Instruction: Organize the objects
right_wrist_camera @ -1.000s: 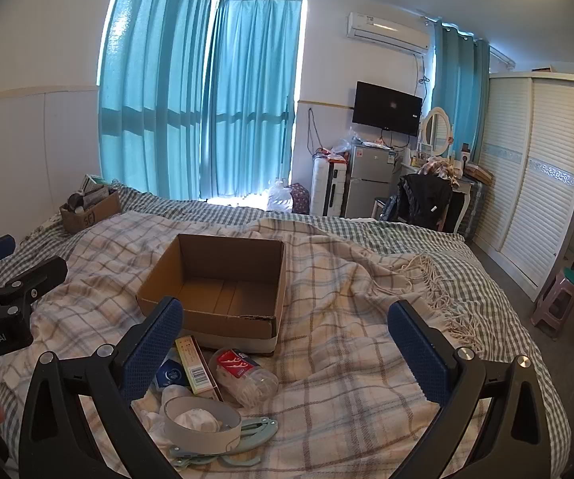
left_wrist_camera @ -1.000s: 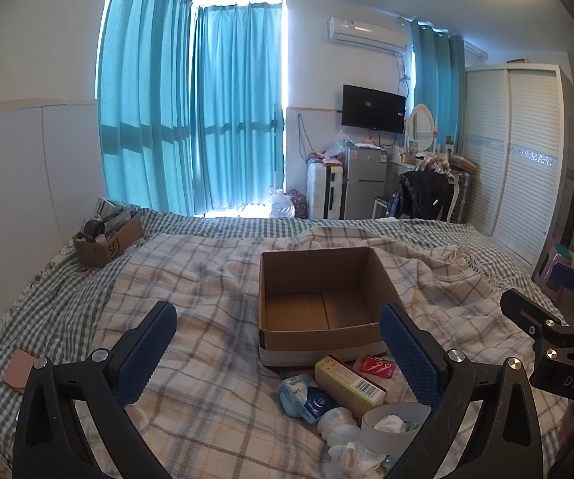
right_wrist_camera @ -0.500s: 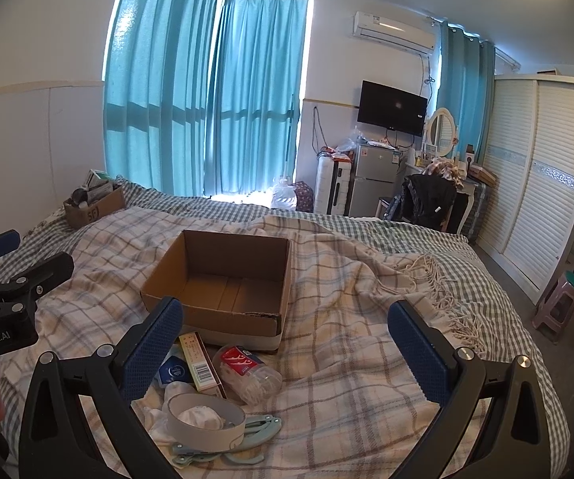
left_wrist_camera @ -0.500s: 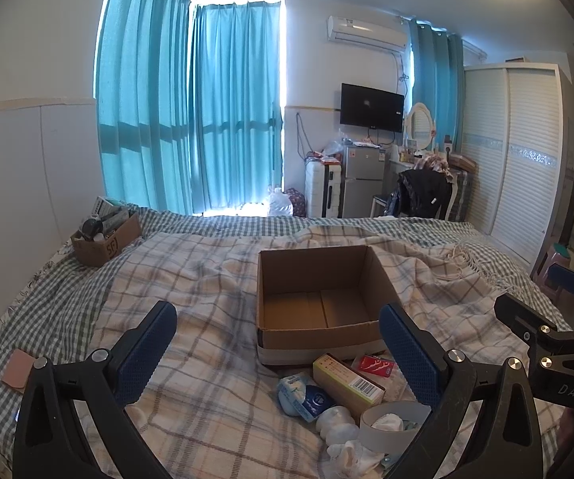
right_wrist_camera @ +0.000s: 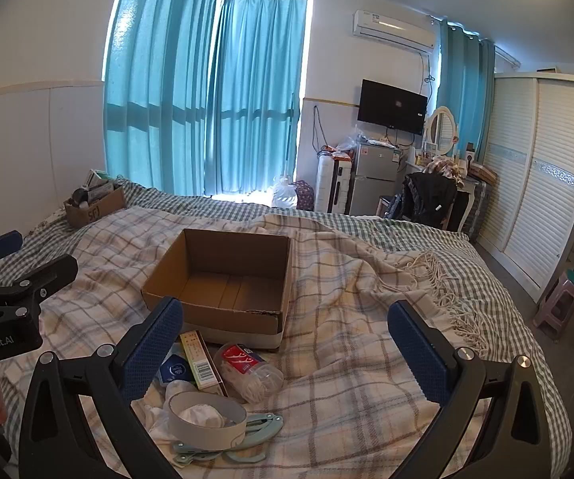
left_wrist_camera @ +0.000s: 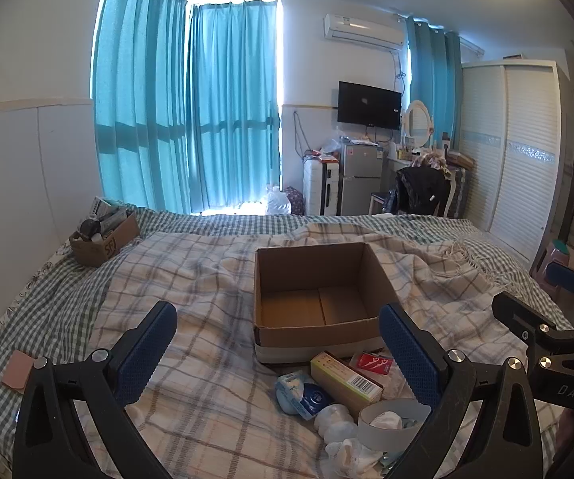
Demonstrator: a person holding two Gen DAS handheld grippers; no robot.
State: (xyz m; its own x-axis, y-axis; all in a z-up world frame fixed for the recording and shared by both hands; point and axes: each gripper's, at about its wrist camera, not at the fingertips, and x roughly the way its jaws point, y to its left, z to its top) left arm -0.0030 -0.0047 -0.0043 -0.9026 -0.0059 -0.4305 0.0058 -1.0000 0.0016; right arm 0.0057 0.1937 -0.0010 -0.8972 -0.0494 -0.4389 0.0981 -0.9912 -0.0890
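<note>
An open, empty cardboard box (left_wrist_camera: 314,299) (right_wrist_camera: 223,279) sits on the plaid blanket. In front of it lie a yellow-green carton (left_wrist_camera: 344,379) (right_wrist_camera: 201,359), a clear bottle with a red label (right_wrist_camera: 249,369) (left_wrist_camera: 370,361), a blue-and-white packet (left_wrist_camera: 300,393), a roll of tape (right_wrist_camera: 205,419) (left_wrist_camera: 390,419), crumpled tissue (left_wrist_camera: 336,425) and pale green clips (right_wrist_camera: 243,435). My left gripper (left_wrist_camera: 279,349) is open and empty, above the blanket in front of the box. My right gripper (right_wrist_camera: 287,351) is open and empty, to the right of the pile.
A small cardboard box of clutter (left_wrist_camera: 101,235) stands at the bed's far left by the wall. A pink pad (left_wrist_camera: 17,367) lies near the left edge. A fridge (left_wrist_camera: 360,183), chair, wardrobe (left_wrist_camera: 514,151) and stool (right_wrist_camera: 560,303) stand beyond the bed.
Both views have crept slightly; the box and pile sit a little differently in frame. Both grippers stay open and empty.
</note>
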